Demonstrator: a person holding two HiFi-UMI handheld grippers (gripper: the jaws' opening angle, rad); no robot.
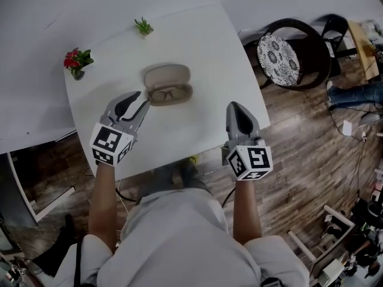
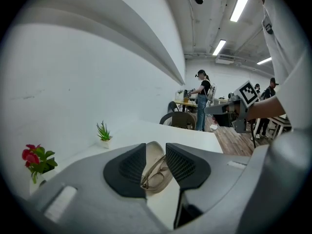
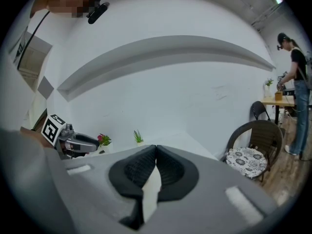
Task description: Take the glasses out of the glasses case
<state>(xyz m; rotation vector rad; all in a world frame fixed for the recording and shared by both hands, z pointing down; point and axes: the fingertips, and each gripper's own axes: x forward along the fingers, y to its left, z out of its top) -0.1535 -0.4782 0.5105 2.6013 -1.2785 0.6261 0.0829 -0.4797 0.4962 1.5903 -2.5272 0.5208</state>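
A beige glasses case (image 1: pixel 168 76) lies open in the middle of the white table (image 1: pixel 203 46). In its near half rest the glasses (image 1: pixel 169 93), with thin frames. My left gripper (image 1: pixel 144 98) sits just left of the case, its tips close to the case's near left corner. In the left gripper view the jaws stand a little apart, open, with nothing between them; the glasses (image 2: pixel 155 173) and the case (image 2: pixel 154 151) show through the gap of the left gripper (image 2: pixel 156 152). My right gripper (image 1: pixel 233 107) hovers over the table's right front part, away from the case, and its jaws are shut and empty (image 3: pixel 156 148).
A pot of red flowers (image 1: pixel 76 61) stands at the table's left edge, with a small green plant (image 1: pixel 143 26) at the back. A wicker chair (image 1: pixel 287 55) with a patterned cushion is right of the table. People (image 2: pixel 203 101) stand at a far desk.
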